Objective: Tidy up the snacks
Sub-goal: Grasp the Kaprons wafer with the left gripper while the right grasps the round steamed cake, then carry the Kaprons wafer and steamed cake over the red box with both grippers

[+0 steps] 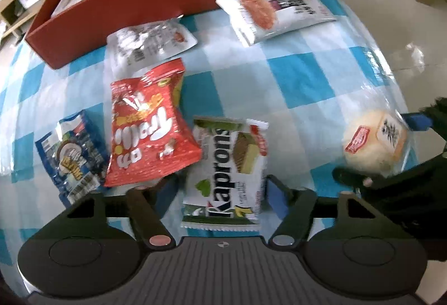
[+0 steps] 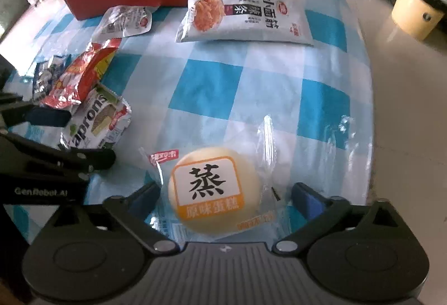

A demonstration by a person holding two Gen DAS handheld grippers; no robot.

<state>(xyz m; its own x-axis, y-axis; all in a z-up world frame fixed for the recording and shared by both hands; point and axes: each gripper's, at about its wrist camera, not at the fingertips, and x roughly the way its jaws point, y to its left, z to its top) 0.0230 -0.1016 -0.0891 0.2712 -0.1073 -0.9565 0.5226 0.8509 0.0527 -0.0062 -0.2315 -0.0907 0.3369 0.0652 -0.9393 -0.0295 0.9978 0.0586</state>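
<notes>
A white and green Kaprons wafer pack (image 1: 223,173) lies flat on the checked cloth between the fingers of my left gripper (image 1: 220,187). The right pad sits at the pack's edge and the left pad just clear of it, so the gripper is open. A round steamed cake (image 2: 206,190) in clear wrap lies between the fingers of my right gripper (image 2: 223,193), open with a gap on both sides. The left wrist view shows the cake (image 1: 374,143) at the right. The right wrist view shows the wafer pack (image 2: 95,120) and left gripper (image 2: 81,137) at the left.
A red Trolli bag (image 1: 148,126), a blue pack (image 1: 72,157) and a silvery pack (image 1: 148,45) lie left of the wafers. A white strips pack (image 2: 245,20) lies before the red box (image 1: 156,6), which holds packets. The table edge (image 2: 368,109) runs on the right, a bucket (image 2: 413,11) beyond.
</notes>
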